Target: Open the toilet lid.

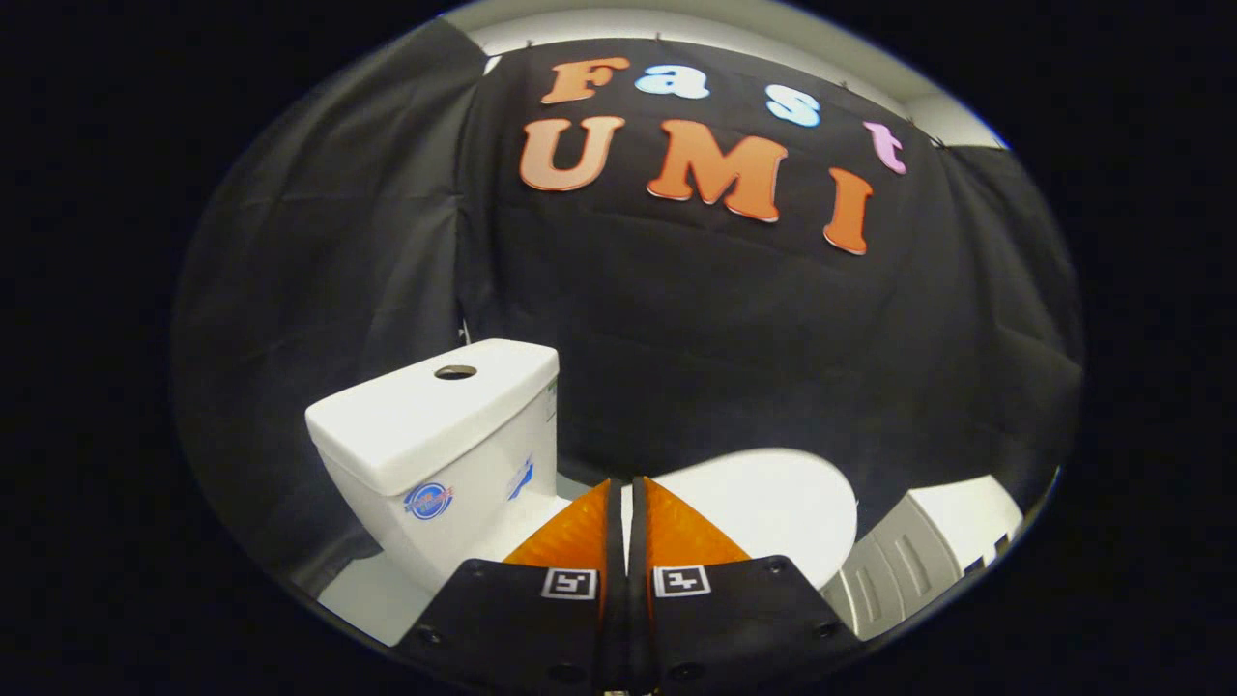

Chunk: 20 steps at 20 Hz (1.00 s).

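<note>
Lid (pixel 773 507) sat just ahead of the claw (pixel 626 493), right of the tank (pixel 445 425); whether raised or flat, couldn't tell. Claw fingers were nearly together, a thin gap, gripping nothing.

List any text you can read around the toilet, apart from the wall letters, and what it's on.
Round sticker on the tank front: too blurred to read.
Blue sticker on the tank side: too blurred to read.
Square markers on the gripper: patterns, no words.
Gripper fingers nearly shut, holding nothing, toilet lid just beyond them.
</note>
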### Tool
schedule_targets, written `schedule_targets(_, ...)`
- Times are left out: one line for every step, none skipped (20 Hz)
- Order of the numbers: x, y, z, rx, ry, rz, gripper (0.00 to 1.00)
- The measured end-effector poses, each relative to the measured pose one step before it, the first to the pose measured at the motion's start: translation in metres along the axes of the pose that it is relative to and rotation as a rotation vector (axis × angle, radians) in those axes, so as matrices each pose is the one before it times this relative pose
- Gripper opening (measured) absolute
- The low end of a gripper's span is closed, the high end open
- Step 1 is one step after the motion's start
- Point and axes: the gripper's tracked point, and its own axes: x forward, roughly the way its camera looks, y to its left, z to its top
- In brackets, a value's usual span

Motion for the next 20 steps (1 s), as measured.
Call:
schedule_targets(-0.00404, -0.00273, 0.00516, 0.00092, -0.0195, 0.00845, 0.08)
schedule_targets(-0.00162, 0.00397, -0.00274, 0.01687, 0.02101, 0.03958, 0.08)
schedule_targets(-0.00365, -0.00057, -0.00247, 0.03843, 0.00703, 0.04705, 0.08)
schedule_targets(-0.00001, -0.00969, -0.00111, 0.05124, 0.00664, 0.02796, 0.08)
schedule_targets(-0.00436, -0.00761, -0.00147, 0.08196, -0.00458, 0.04981, 0.08)
schedule_targets(-0.00706, -0.01571, -0.00284, 0.08589, 0.00798, 0.03691, 0.08)
schedule_targets(-0.00675, -0.01245, 0.00101, 0.10762, -0.00536, 0.05297, 0.08)
schedule_targets(-0.00818, -0.01814, 0.00132, 0.1103, 0.00486, 0.02517, 0.08)
schedule_targets(-0.00895, -0.0178, 0.00071, 0.109, 0.00705, 0.03146, 0.08)
schedule_targets(-0.01173, -0.02092, 0.00247, 0.06928, 0.00641, -0.00031, 0.08)
schedule_targets(-0.00678, -0.02112, 0.0056, 0.04652, -0.02377, -0.00687, 0.08)
schedule_targets(-0.00807, -0.02161, 0.00172, 0.03408, -0.01256, -0.01988, 0.08)
schedule_targets(-0.00733, -0.01591, 0.00317, 0.02536, -0.01002, -0.00933, 0.08)
schedule_targets(-0.0044, -0.01295, -0.00065, 0.01405, -0.00945, -0.01327, 0.08)
schedule_targets(-0.00477, -0.00986, -0.00507, 0.01135, -0.00148, -0.00019, 0.08)
schedule_targets(-0.00247, -0.0043, -0.00528, 0.01883, 0.00866, 0.01795, 0.08)
schedule_targets(-0.00264, -0.00881, -0.00803, 0.01801, 0.0144, 0.00807, 0.08)
schedule_targets(-0.00211, -0.01667, -0.00773, 0.00769, 0.00265, -0.00241, 0.08)
schedule_targets(-0.00359, -0.02289, -0.0076, 0.00109, -0.00149, -0.03144, 0.08)
schedule_targets(-0.00324, -0.02798, -0.00649, 0.00968, -0.00119, -0.03613, 0.08)
